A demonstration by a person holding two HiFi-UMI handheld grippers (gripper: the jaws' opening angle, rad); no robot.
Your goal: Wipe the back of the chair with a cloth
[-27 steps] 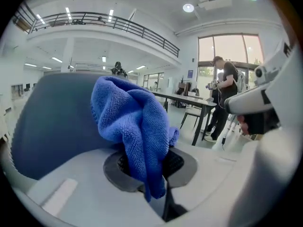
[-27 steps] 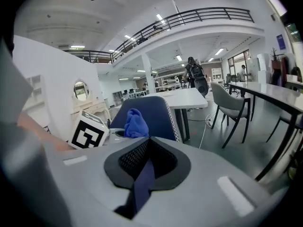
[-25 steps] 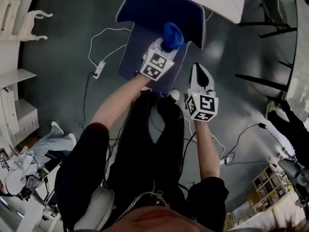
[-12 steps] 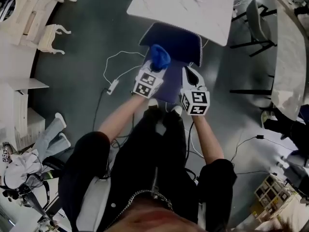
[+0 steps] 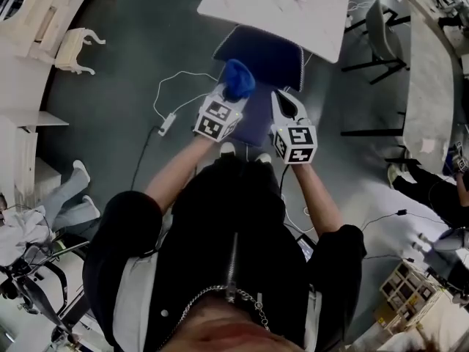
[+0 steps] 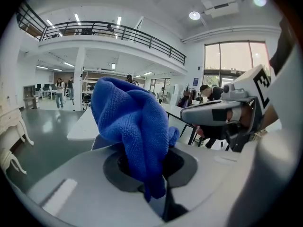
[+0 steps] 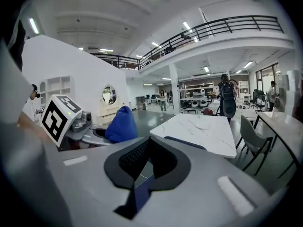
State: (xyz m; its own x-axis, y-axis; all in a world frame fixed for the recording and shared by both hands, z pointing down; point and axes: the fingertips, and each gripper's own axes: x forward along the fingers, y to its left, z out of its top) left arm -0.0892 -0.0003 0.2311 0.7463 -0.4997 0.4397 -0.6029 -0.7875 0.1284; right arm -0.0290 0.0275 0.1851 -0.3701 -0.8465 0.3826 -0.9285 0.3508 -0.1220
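Observation:
A dark blue chair (image 5: 265, 54) stands tucked against a white table (image 5: 278, 6), its backrest toward the table and its seat (image 5: 253, 125) toward me. My left gripper (image 5: 232, 94) is shut on a bunched blue cloth (image 5: 239, 78), held above the seat's left side; the cloth (image 6: 132, 126) fills the left gripper view. My right gripper (image 5: 281, 98) hovers beside it over the seat's right side, jaws together and holding nothing. In the right gripper view the cloth (image 7: 120, 124) shows at the left and the chair's top edge (image 7: 185, 143) lies ahead, below the table.
A white cable and power strip (image 5: 167, 123) lie on the grey floor left of the chair. White carved furniture (image 5: 51, 39) stands at the far left. Black chairs (image 5: 381, 28) and a long table (image 5: 429, 72) stand to the right, with a person (image 5: 425, 185) seated nearby.
Both grippers have drawn closer together in front of the chair, the right one coming up level with the left. The cloth stays held. The view has pulled back, so the chair looks smaller.

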